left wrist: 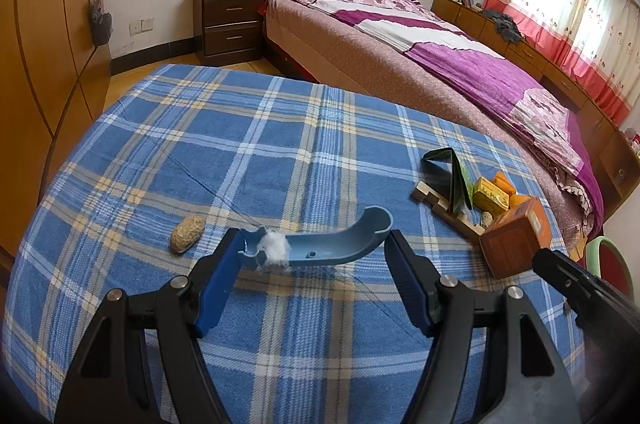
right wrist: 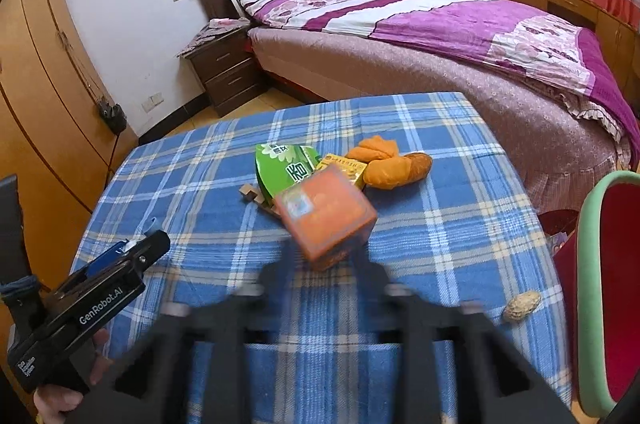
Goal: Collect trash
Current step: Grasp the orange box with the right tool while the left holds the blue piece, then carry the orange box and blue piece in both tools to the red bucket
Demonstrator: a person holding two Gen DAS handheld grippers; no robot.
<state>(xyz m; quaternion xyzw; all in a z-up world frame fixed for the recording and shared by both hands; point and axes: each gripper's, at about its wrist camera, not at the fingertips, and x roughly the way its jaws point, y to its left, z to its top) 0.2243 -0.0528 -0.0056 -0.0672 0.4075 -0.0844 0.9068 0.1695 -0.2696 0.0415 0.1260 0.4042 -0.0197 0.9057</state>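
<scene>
Left gripper (left wrist: 312, 252) grips blue dustpan (left wrist: 340, 240) mid-tablecloth (left wrist: 200, 143), open cloth beyond.

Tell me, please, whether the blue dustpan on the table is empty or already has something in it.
Not empty: a small white fluffy wad lies inside the blue dustpan, near its left end.

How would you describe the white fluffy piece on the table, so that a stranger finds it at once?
Look at the table with the blue plaid cloth beside the bed. Near its front edge lies a curved blue plastic scoop, between the left gripper's fingers. The white fluffy tuft sits in it, the only white, soft thing there.
</scene>
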